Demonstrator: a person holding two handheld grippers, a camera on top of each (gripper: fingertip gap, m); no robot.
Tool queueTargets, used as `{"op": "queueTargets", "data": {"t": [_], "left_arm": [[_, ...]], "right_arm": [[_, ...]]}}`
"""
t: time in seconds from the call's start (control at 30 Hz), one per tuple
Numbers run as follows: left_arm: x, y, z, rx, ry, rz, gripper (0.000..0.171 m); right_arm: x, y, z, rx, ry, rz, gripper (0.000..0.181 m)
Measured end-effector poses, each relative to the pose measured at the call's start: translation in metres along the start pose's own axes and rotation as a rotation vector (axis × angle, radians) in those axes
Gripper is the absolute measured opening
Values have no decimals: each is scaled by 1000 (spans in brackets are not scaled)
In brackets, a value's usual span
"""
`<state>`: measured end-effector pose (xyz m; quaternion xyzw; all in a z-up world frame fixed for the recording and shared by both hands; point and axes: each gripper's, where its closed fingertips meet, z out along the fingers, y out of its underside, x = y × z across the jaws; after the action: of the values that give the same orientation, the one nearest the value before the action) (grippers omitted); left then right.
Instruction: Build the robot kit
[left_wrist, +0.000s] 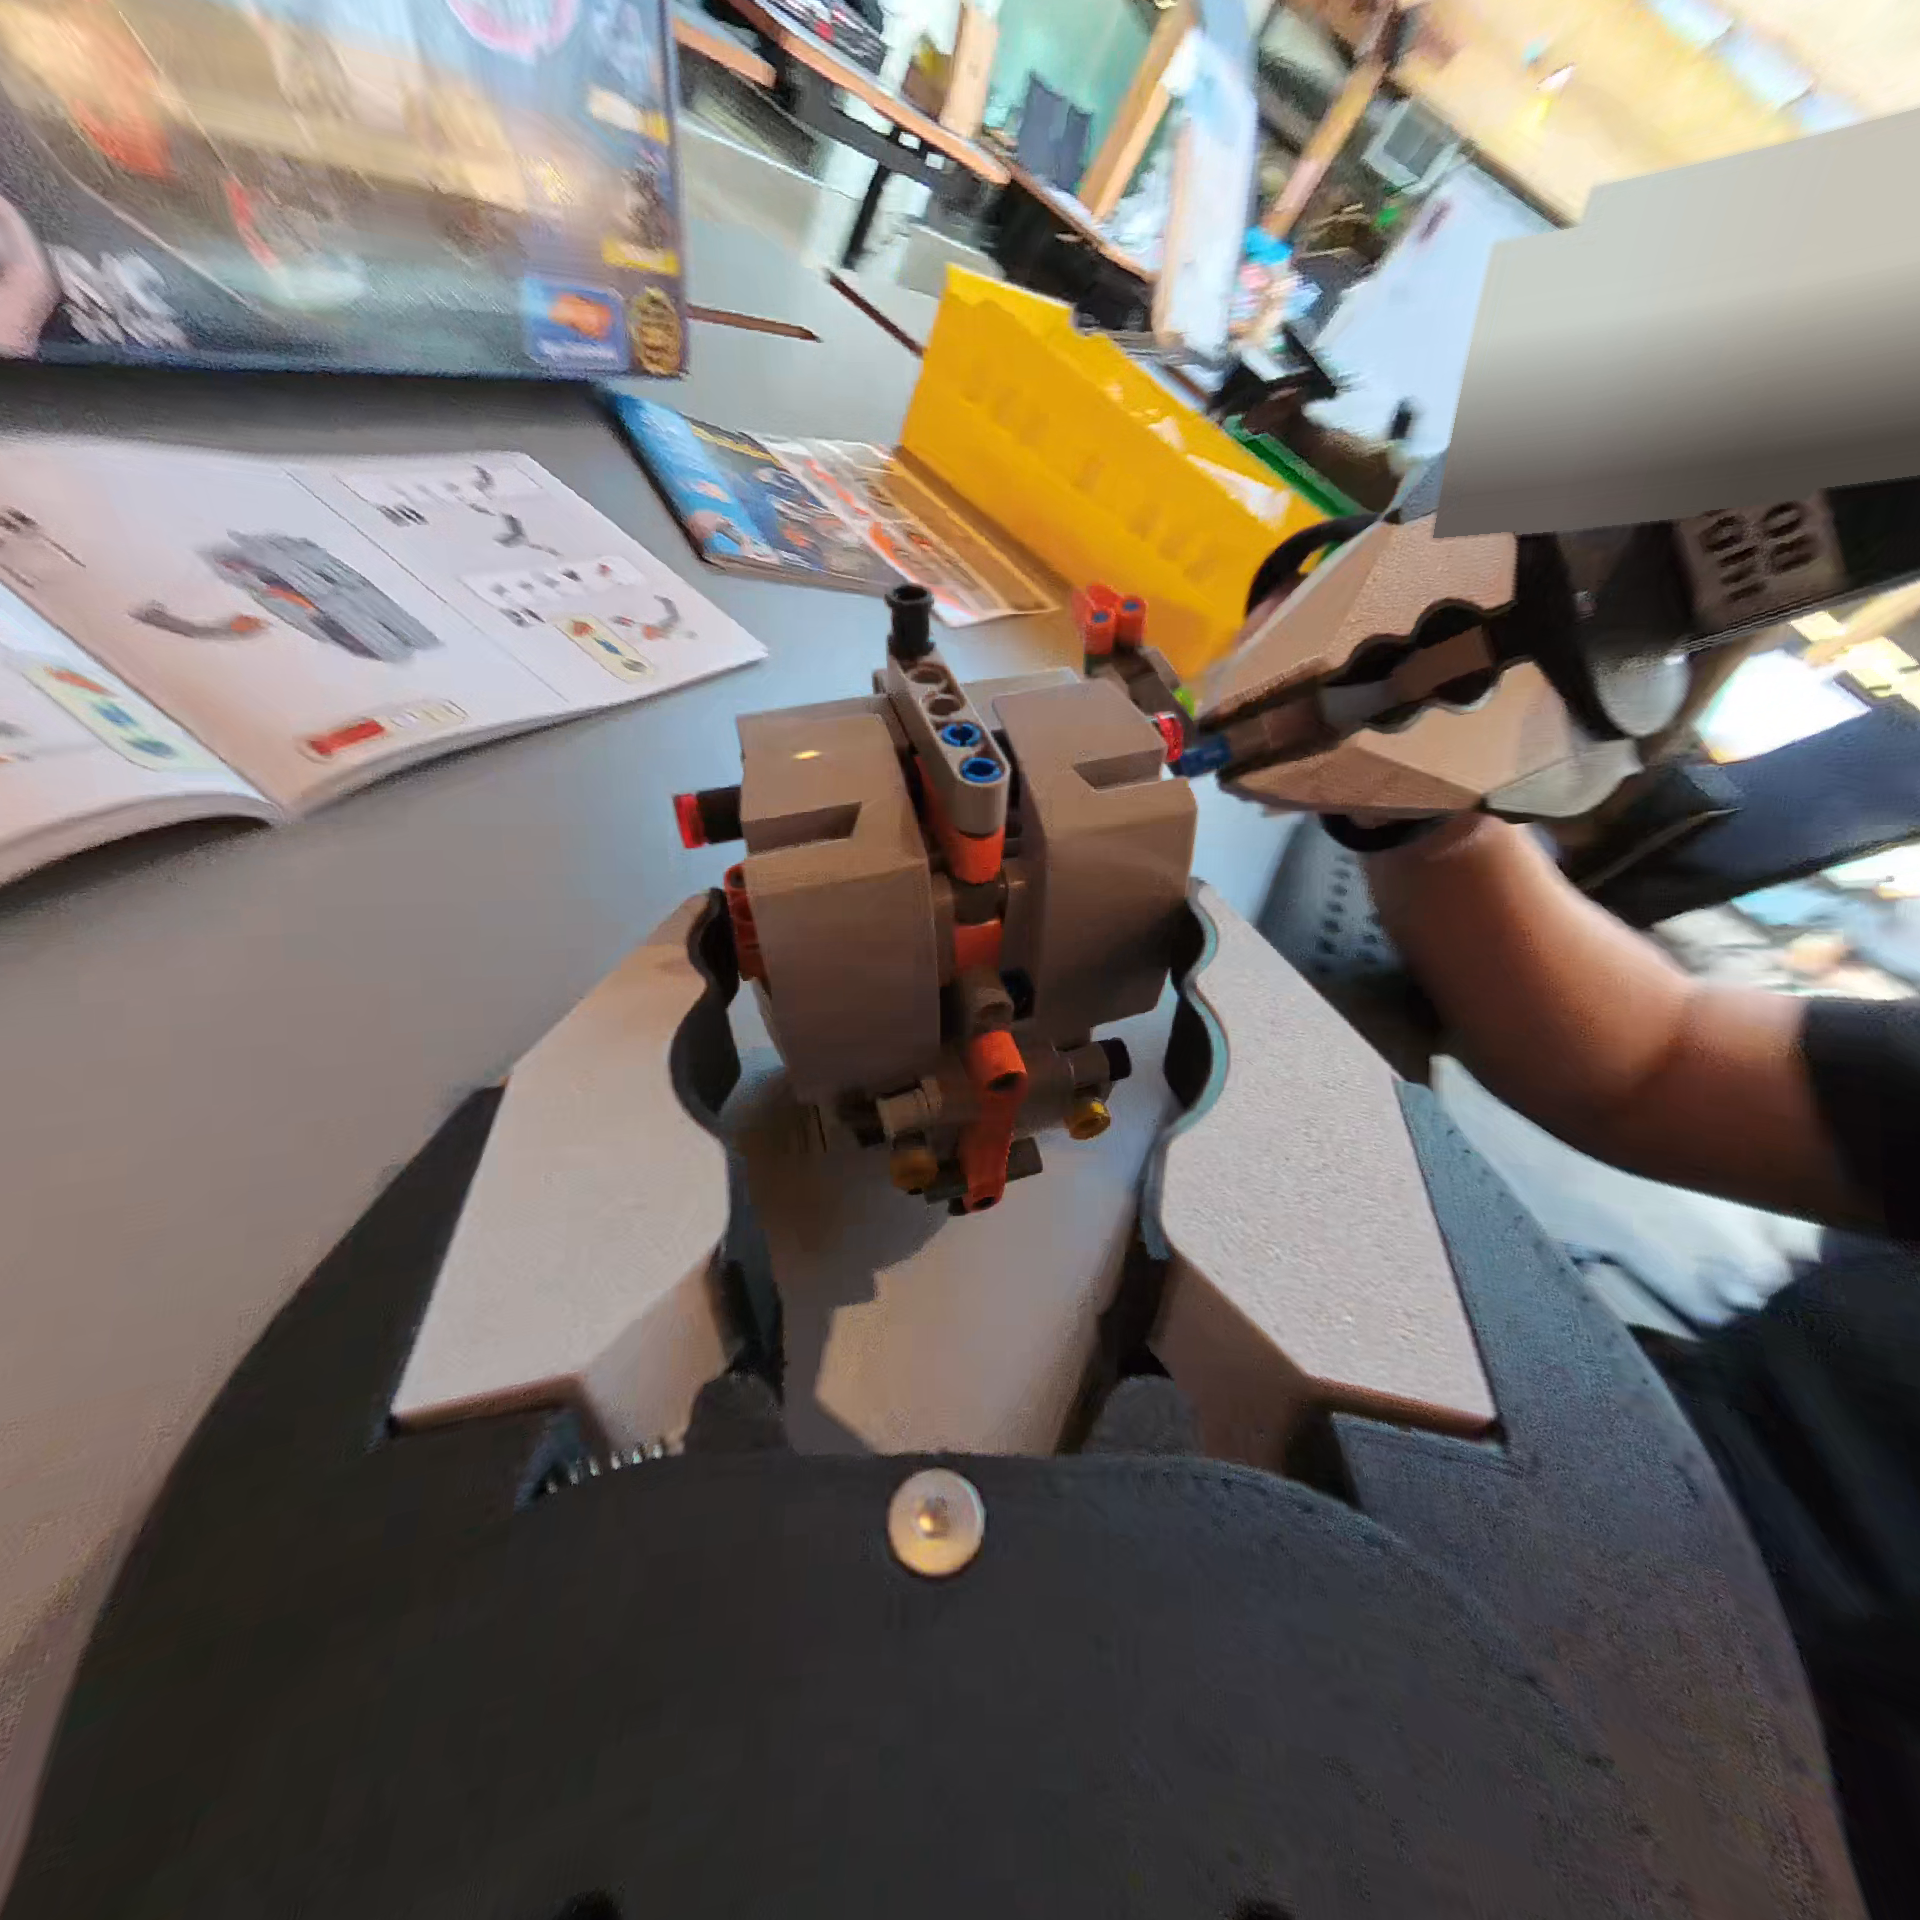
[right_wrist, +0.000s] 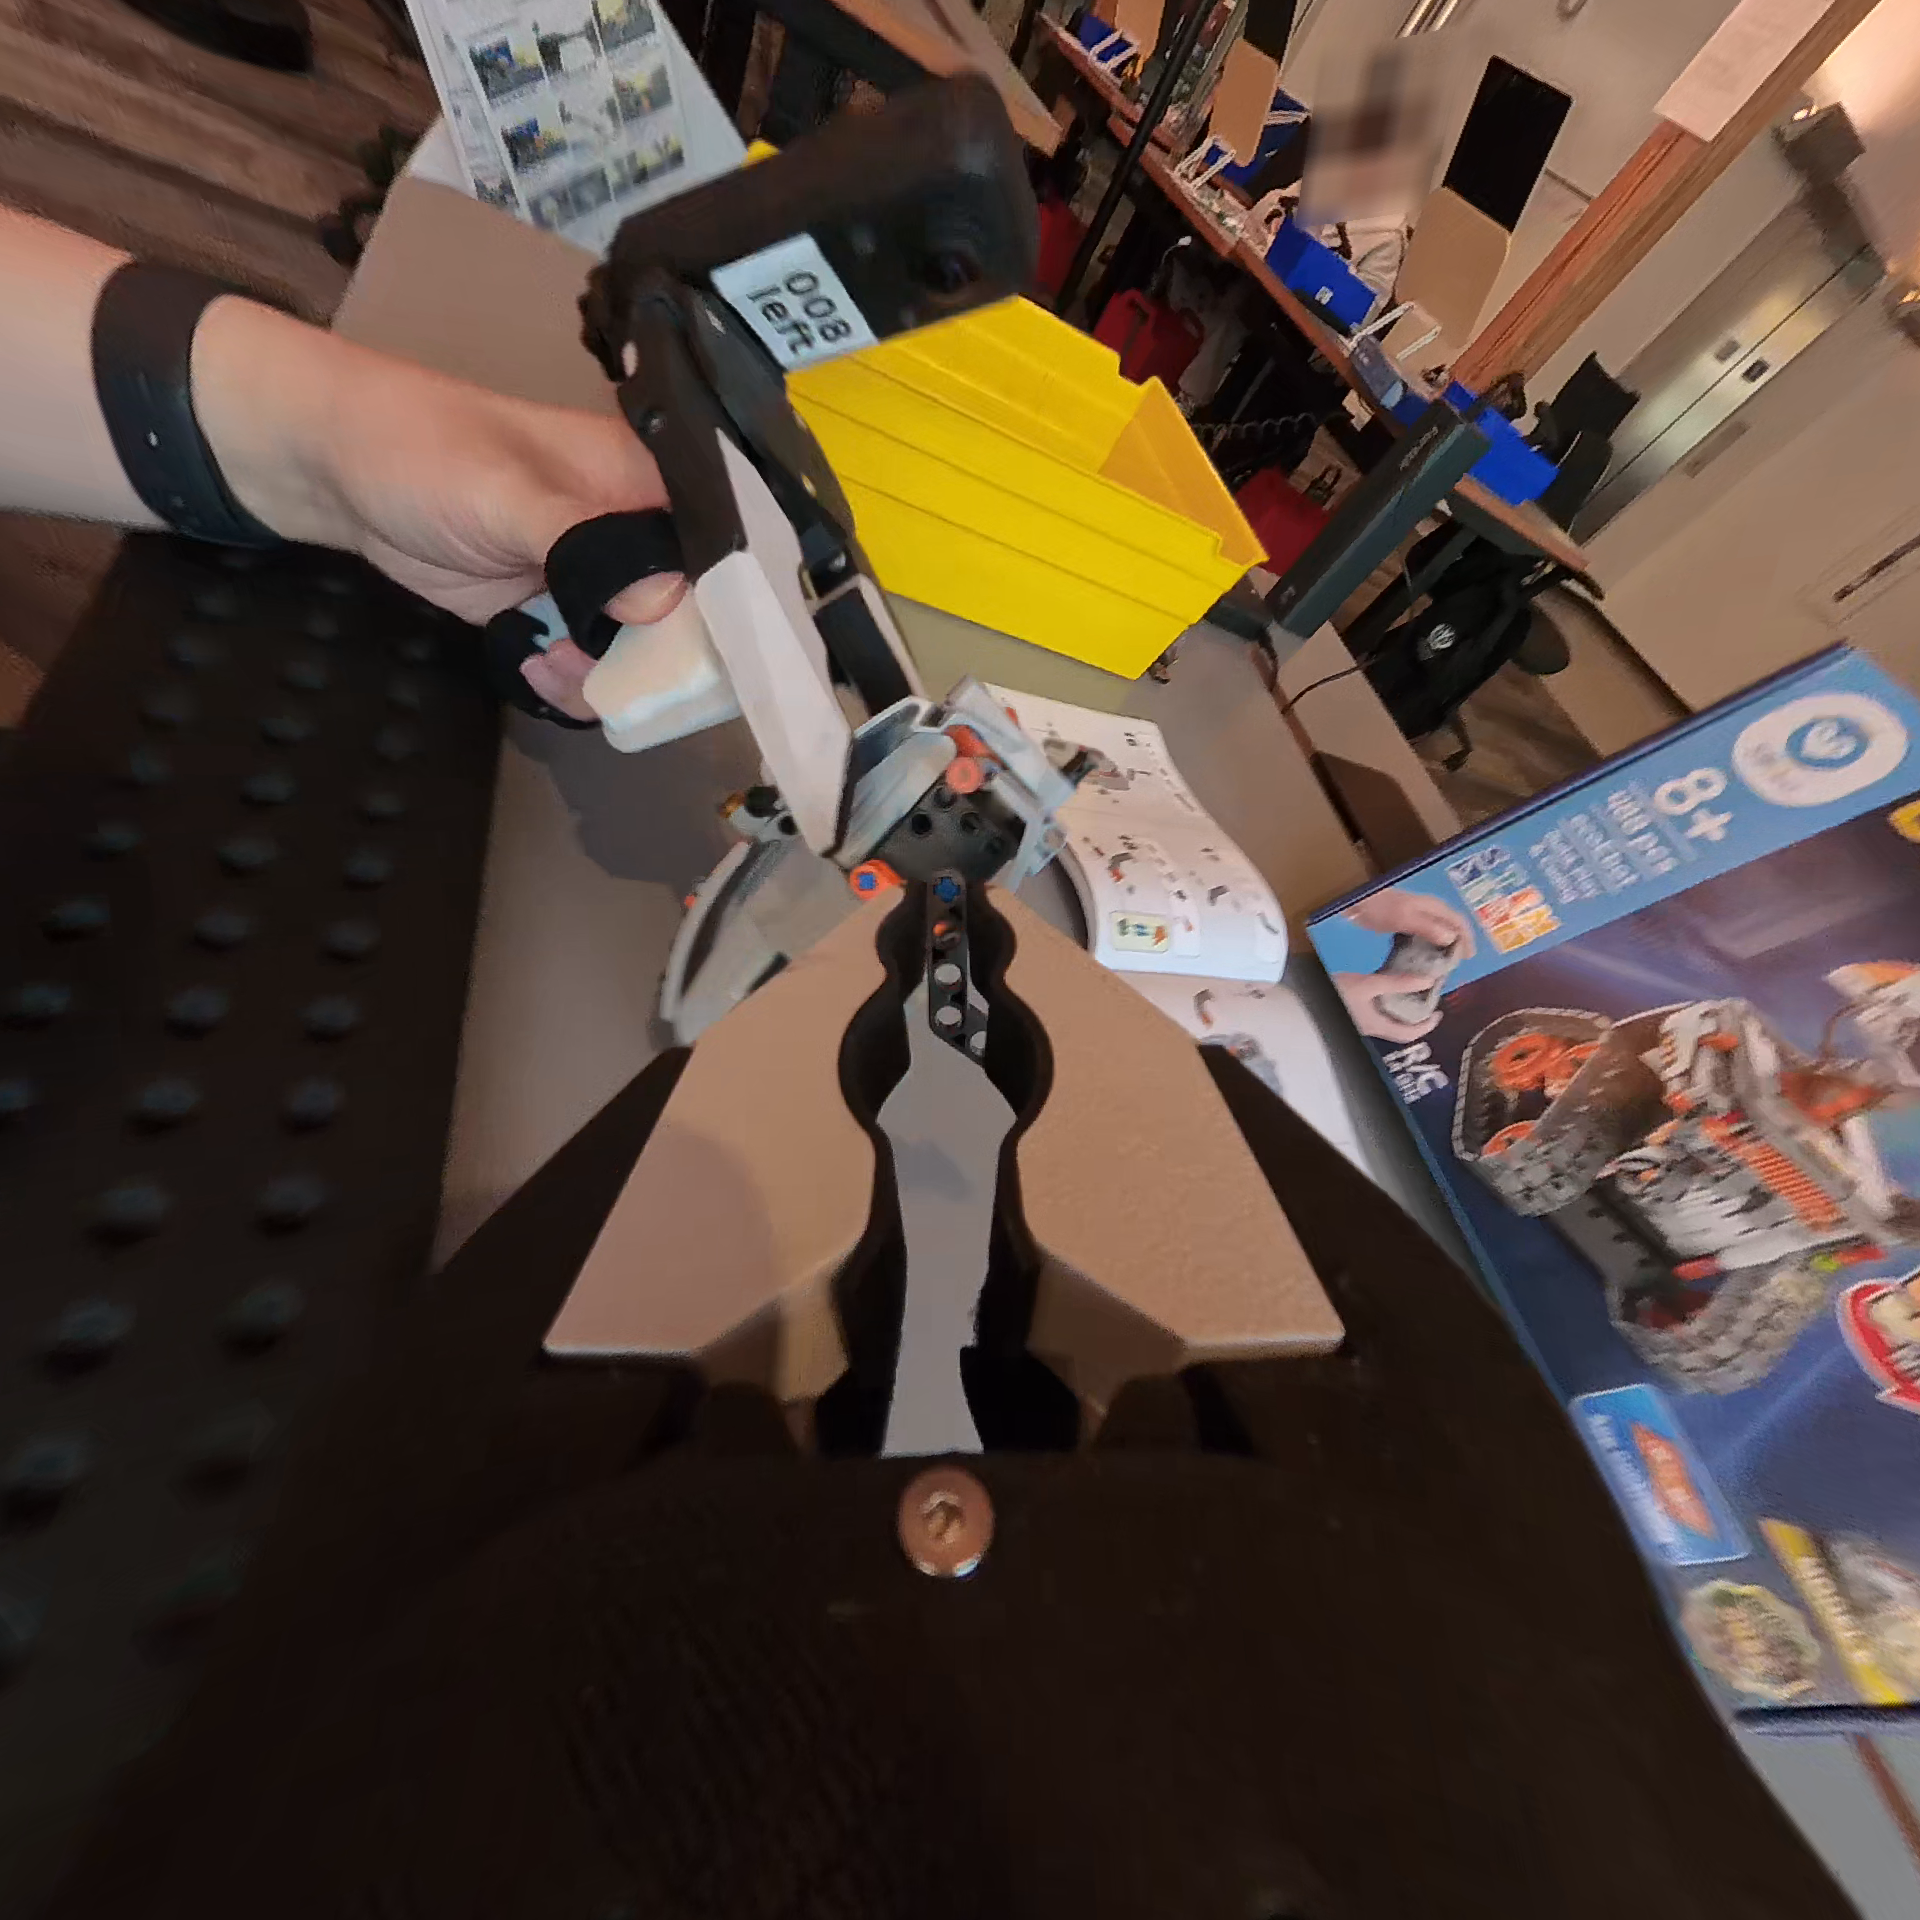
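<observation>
Between my left gripper's (left_wrist: 951, 997) jaws, closest to the lens, sits a grey brick model (left_wrist: 961, 883) with orange and blue pins, clamped by its two side blocks and lifted off the grey table (left_wrist: 436, 935). My right gripper (right_wrist: 940, 997) has its jaws nearly together, pinched on a thin black beam (right_wrist: 951, 982) whose far end meets the model's dark underside at a blue pin. Beyond lie an open instruction booklet (left_wrist: 343, 613), a yellow bin (left_wrist: 1081, 457) and the big toy box (right_wrist: 1662, 1174) standing beside them. What worries me is the hold on that beam: it is narrow and seems gripped near the tips only, so I judge a small twist of my right wrist could pivot it or pop it out. Pushing it crooked against the pin might jam, or shove the model sideways in my left jaws, which bear on smooth curved faces. If the model slips, loose pins could come off and scatter. Both views are blurred, so I can't tell whether the pin is seated.
</observation>
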<state>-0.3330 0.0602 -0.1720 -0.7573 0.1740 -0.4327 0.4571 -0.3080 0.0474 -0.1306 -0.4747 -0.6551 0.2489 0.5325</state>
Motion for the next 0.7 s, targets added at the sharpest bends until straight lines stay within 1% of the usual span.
{"op": "queueTargets", "data": {"t": [0.03, 0.1, 0.27, 0.43, 0.53, 0.6, 0.7], "left_arm": [[-1, 0, -1, -9, 58, -50, 83], [-4, 0, -1, -21, 125, -140, 83], [-9, -1, 0, -17, 175, -209, 83], [-13, 5, 4, -27, 176, -270, 83], [-15, 12, 6, -49, 171, -307, 83], [-18, 13, 7, -40, 177, -359, 82], [-20, 14, 6, -40, 194, -396, 82]], "right_arm": [[3, -1, 4, -19, -2, -38, 7], [7, -2, 15, -63, -26, -106, 7], [8, -1, 38, -149, -88, -166, 7], [8, 2, 50, -230, -140, -119, 7], [5, 8, 55, -307, -187, -93, 7], [6, 12, 59, -361, -218, -64, 7], [7, 14, 63, -413, -273, -56, 7]]}}
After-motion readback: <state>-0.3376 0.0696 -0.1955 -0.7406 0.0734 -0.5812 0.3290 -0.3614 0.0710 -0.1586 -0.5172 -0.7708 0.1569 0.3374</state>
